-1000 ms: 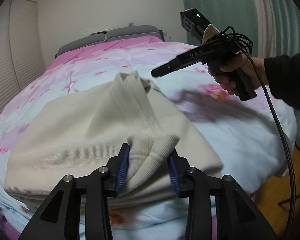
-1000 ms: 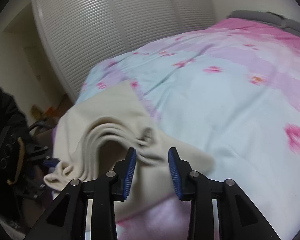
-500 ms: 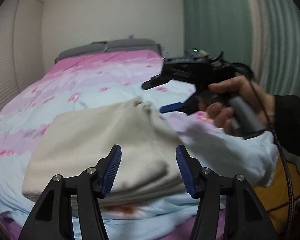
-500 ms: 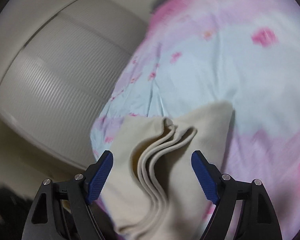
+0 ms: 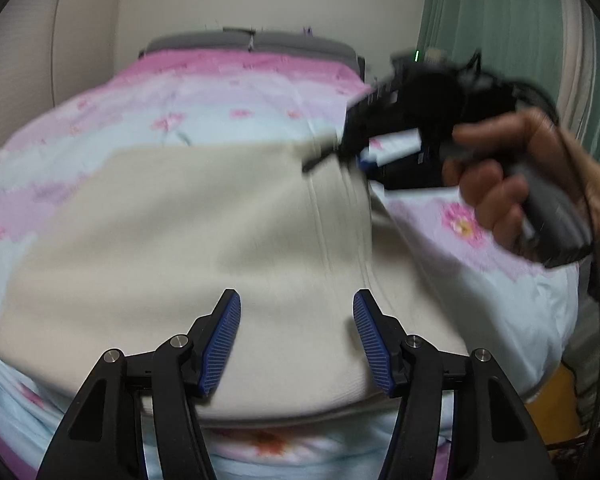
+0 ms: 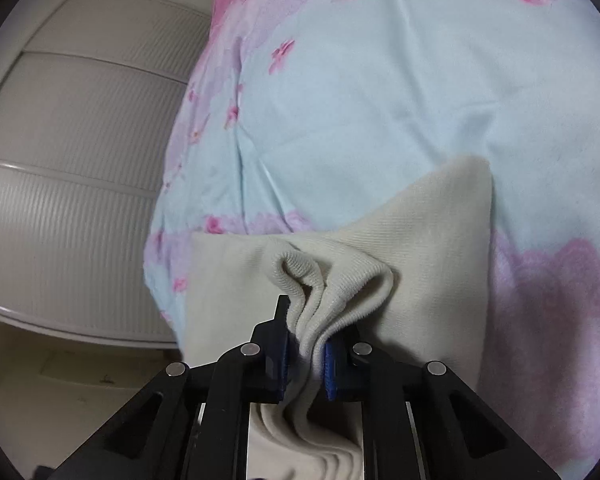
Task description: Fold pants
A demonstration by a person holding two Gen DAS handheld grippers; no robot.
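Cream knitted pants (image 5: 188, 232) lie folded on the bed. My left gripper (image 5: 296, 340) is open and empty just above their near edge. My right gripper (image 6: 306, 350) is shut on a bunch of the pants' layered edges (image 6: 332, 280) at their far right corner. In the left wrist view the right gripper (image 5: 352, 156) shows blurred, held in a hand, at that corner of the cloth.
The bed has a pink and light blue flowered cover (image 5: 236, 92) and a grey headboard (image 5: 252, 42). White slatted wardrobe doors (image 6: 80, 152) stand beside the bed. A green curtain (image 5: 500, 20) hangs at the right. Wood floor (image 5: 552, 396) shows past the bed's near right corner.
My left gripper let go of the pants' near edge and opened. My right gripper opened wide, came down on the far corner and shut on the layered edges.
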